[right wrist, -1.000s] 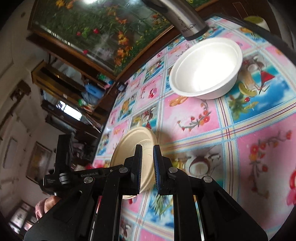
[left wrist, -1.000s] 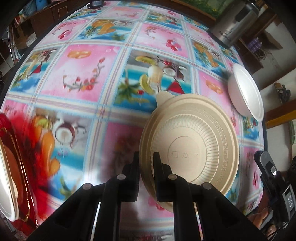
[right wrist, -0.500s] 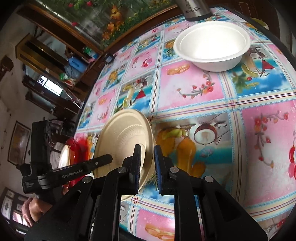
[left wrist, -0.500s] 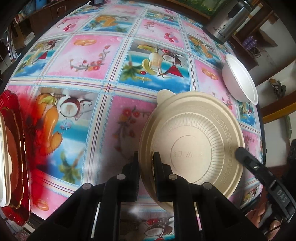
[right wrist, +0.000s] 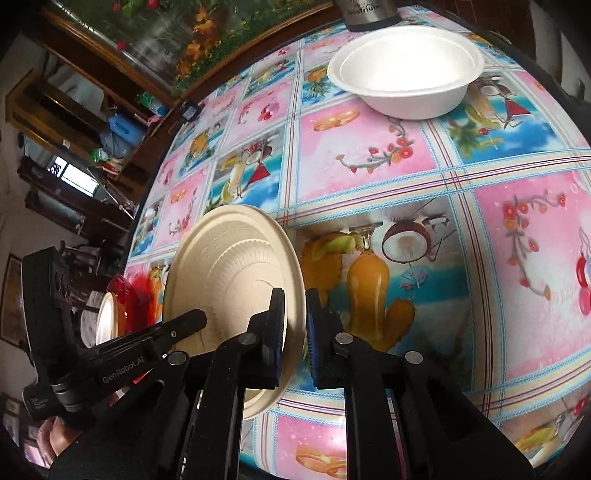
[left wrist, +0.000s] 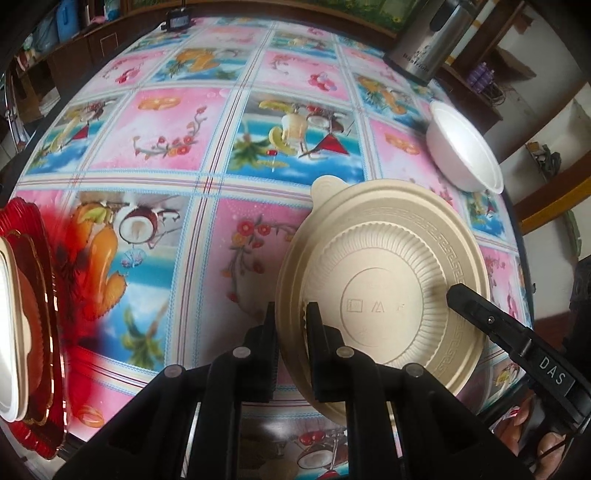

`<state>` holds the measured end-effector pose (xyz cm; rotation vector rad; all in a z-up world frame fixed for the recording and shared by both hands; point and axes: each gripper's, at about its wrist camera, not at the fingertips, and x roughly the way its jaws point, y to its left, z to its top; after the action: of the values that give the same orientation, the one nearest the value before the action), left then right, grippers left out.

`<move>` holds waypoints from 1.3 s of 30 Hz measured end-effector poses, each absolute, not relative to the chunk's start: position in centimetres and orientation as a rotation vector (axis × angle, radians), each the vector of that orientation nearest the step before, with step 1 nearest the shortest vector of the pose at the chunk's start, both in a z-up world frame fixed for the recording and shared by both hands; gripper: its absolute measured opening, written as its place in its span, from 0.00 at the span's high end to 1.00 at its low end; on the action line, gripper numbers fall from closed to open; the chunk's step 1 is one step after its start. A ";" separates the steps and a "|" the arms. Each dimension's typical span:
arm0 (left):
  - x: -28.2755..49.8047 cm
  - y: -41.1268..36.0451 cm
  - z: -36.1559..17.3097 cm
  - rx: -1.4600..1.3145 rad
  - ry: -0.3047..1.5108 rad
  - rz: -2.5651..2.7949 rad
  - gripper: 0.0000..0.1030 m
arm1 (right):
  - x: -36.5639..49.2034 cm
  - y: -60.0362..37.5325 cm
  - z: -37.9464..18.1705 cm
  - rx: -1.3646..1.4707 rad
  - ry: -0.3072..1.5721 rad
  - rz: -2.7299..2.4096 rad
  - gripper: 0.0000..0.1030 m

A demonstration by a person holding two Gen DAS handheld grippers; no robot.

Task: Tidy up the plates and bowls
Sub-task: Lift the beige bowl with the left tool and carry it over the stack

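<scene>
A beige ribbed plate (left wrist: 384, 295) is held tilted above the patterned tablecloth, underside toward the left wrist view. My left gripper (left wrist: 291, 332) is shut on its near rim. My right gripper (right wrist: 295, 332) is shut on the opposite rim of the same plate (right wrist: 232, 280); one of its fingers (left wrist: 480, 306) lies across the plate in the left wrist view. A white bowl (right wrist: 406, 70) stands upright at the table's far right, also in the left wrist view (left wrist: 465, 151). A red tray with stacked plates (left wrist: 26, 302) sits at the left edge.
A steel thermos (left wrist: 424, 44) stands behind the white bowl at the table's far edge. A small black device (left wrist: 177, 20) lies at the far edge. The round table (left wrist: 184, 147) carries a fruit-and-flower cloth. Wooden shelves and furniture surround it.
The right gripper has come in and closed on the beige plate's rim opposite the left gripper. Both views have pulled back slightly; the red tray stack shows more at the left.
</scene>
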<state>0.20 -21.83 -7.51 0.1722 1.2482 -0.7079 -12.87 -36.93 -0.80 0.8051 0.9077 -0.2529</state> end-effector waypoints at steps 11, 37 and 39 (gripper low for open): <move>1.4 -12.0 1.2 0.144 1.003 -0.616 0.88 | -8.0 -31.0 5.8 0.774 0.824 -0.025 0.90; 6.9 5.8 -3.9 -0.004 1.089 -0.306 0.85 | 5.3 -11.5 2.1 0.471 0.984 0.116 0.90; 6.9 5.7 -3.7 0.013 1.077 -0.293 0.83 | 5.2 -11.2 2.0 0.443 0.981 0.104 0.90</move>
<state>6.86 5.75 -3.72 0.0127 1.0770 -0.2933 5.25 -11.21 2.00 0.4432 0.9812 0.1041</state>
